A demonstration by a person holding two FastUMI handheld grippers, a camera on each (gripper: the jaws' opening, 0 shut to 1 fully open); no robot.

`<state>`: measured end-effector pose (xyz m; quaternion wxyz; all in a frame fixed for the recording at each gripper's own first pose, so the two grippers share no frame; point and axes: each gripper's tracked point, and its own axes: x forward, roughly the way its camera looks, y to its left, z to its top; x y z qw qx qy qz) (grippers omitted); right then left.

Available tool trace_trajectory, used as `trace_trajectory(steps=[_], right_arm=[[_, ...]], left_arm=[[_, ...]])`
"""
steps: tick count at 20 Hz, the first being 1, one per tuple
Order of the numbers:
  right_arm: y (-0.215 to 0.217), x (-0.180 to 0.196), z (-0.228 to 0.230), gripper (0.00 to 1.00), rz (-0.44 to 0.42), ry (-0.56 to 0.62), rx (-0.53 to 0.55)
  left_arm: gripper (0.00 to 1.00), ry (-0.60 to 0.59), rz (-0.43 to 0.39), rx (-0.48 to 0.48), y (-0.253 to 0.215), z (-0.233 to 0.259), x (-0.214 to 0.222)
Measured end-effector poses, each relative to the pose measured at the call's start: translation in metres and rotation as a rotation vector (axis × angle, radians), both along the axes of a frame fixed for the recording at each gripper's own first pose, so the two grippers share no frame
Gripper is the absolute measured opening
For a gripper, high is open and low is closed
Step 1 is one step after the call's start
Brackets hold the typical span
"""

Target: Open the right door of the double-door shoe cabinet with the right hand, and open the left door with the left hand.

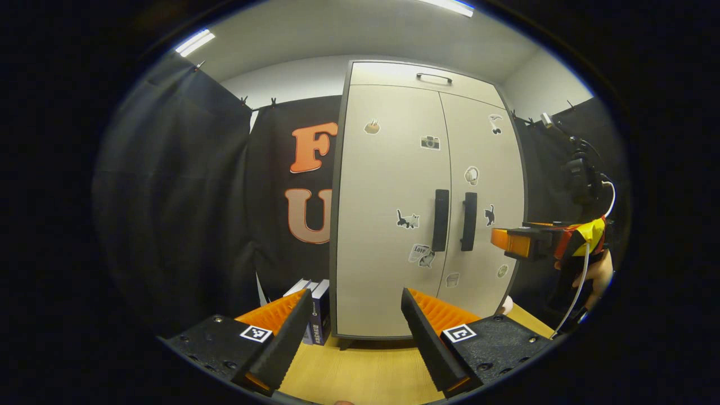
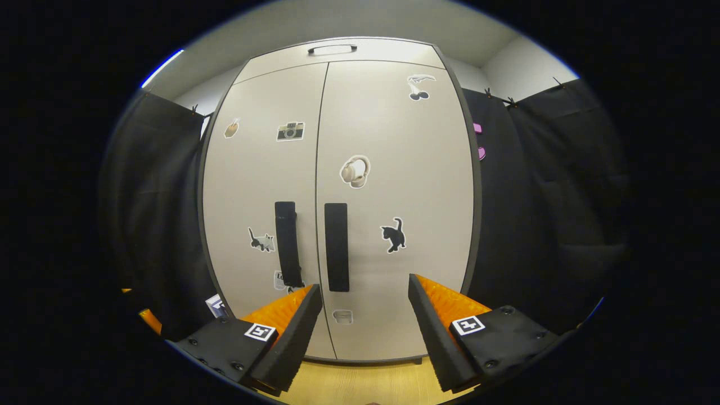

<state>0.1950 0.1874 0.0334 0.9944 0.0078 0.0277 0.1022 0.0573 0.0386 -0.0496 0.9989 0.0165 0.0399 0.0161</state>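
The shoe cabinet (image 1: 394,225) stood at the far side of the wooden table (image 1: 360,371), in front of the black cloth wall. It was tall and pale, with a dark edge. Both doors were closed. The left door (image 1: 388,185) and the right door (image 1: 484,169) met in a thin line down the middle. A dark handle (image 1: 440,220) ran up and down on the left door, just beside that line. Another dark handle (image 1: 468,221) sat on the right door, just beside the first one. Little stickers were dotted over both doors: cats, a camera, headphones and more. A drawer (image 1: 422,76) with a thin handle sat above the doors.

In the left gripper view, the left gripper (image 1: 357,315) was near the front, well apart from the cabinet. Its two fingers were spread wide, with nothing between them. It faced the lower part of the left door. Some books (image 1: 315,309) stood on the table just left of the cabinet.

Farther right in that view, the right gripper (image 1: 509,241) was held up by a hand (image 1: 599,275), near the right door but not touching it. From there I could not tell how its fingers stood.

In the right gripper view, the right gripper (image 2: 365,318) had its fingers spread wide too, and held nothing. The right door's handle (image 2: 336,246) was just above the gap between them, a bit to the left. The left door's handle (image 2: 287,243) was beside it.
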Motion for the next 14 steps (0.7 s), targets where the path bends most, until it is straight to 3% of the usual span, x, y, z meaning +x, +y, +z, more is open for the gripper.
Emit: trace_trajectory(steps=[3, 4, 8, 9, 10, 11, 13, 14], right_arm=[[0.016, 0.019, 0.008, 0.94, 0.013, -0.019, -0.012], [0.020, 0.027, 0.009, 0.98, 0.013, -0.020, -0.017], [0.032, 0.052, 0.009, 0.98, 0.015, -0.007, 0.001], [0.035, 0.058, 0.008, 0.93, 0.016, -0.004, 0.005], [0.038, 0.064, 0.006, 0.98, 0.016, 0.000, 0.005], [0.039, 0.069, 0.003, 0.98, 0.013, 0.004, 0.003], [0.042, 0.078, -0.002, 0.98, 0.007, 0.010, -0.001], [0.042, 0.082, -0.004, 0.94, 0.005, 0.011, -0.003]], left_arm=[[0.92, 0.001, 0.016, 0.003, 0.008, -0.002, 0.008], [0.95, 0.001, 0.022, 0.003, 0.011, -0.003, 0.010], [0.92, 0.009, 0.048, 0.004, 0.022, -0.007, 0.019], [0.92, 0.013, 0.054, 0.005, 0.024, -0.008, 0.021], [0.92, 0.014, 0.061, 0.007, 0.028, -0.010, 0.021], [0.95, 0.015, 0.069, 0.009, 0.031, -0.010, 0.022], [0.92, 0.017, 0.081, 0.014, 0.034, -0.011, 0.025], [0.92, 0.019, 0.087, 0.017, 0.036, -0.013, 0.025]])
